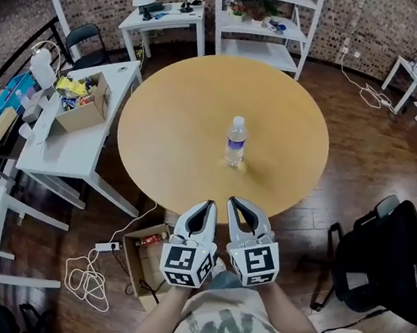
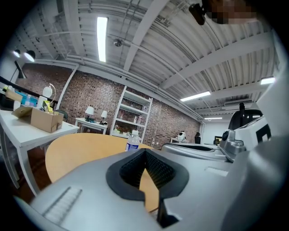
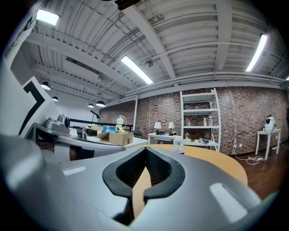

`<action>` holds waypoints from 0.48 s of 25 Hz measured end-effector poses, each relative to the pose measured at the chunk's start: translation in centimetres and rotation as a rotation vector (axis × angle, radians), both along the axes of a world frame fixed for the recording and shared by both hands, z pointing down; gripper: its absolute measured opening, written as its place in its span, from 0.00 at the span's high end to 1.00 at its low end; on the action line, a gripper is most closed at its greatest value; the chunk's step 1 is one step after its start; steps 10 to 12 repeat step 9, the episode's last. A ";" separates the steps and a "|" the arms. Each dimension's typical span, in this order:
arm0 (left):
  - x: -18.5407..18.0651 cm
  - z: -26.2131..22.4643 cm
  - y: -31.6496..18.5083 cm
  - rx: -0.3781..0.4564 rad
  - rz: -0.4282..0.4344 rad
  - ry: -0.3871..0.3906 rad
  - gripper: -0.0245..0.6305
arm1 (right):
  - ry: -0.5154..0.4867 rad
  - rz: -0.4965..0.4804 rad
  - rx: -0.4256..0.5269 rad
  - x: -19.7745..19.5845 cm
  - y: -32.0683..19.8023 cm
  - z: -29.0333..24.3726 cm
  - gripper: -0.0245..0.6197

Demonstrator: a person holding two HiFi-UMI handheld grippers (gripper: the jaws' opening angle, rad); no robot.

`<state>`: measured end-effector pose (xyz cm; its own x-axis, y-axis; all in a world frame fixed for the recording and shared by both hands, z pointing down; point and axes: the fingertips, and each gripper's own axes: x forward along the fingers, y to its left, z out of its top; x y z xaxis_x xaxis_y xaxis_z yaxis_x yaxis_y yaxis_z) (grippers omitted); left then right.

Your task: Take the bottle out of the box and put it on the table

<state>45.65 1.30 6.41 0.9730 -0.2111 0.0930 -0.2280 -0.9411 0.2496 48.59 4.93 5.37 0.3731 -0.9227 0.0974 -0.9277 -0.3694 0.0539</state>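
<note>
A clear water bottle (image 1: 236,141) with a white cap and blue label stands upright near the middle of the round wooden table (image 1: 180,127). My left gripper (image 1: 207,205) and right gripper (image 1: 233,201) hang side by side over the table's near edge, well short of the bottle. Both are shut with nothing between the jaws. An open cardboard box (image 1: 135,274) lies on the floor to the left of my grippers. In the left gripper view the bottle (image 2: 132,140) rises just beyond the shut gripper (image 2: 145,152). In the right gripper view the bottle (image 3: 178,145) stands right of the gripper (image 3: 146,149).
A white table (image 1: 55,155) at the left carries a cardboard box of clutter (image 1: 82,102). White shelves (image 1: 272,16) and a small lamp table (image 1: 162,16) stand at the back. A black chair (image 1: 381,261) is at the right, cables and a power strip (image 1: 92,268) on the floor.
</note>
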 end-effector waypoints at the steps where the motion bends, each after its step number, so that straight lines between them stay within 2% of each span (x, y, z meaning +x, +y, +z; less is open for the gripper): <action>1: 0.0 0.1 0.0 0.003 0.002 -0.002 0.97 | -0.001 0.001 0.001 0.0 0.0 0.1 0.96; 12: -0.8 0.1 -1.4 0.019 -0.016 -0.012 0.97 | -0.014 -0.022 0.003 -0.6 -1.4 0.4 0.96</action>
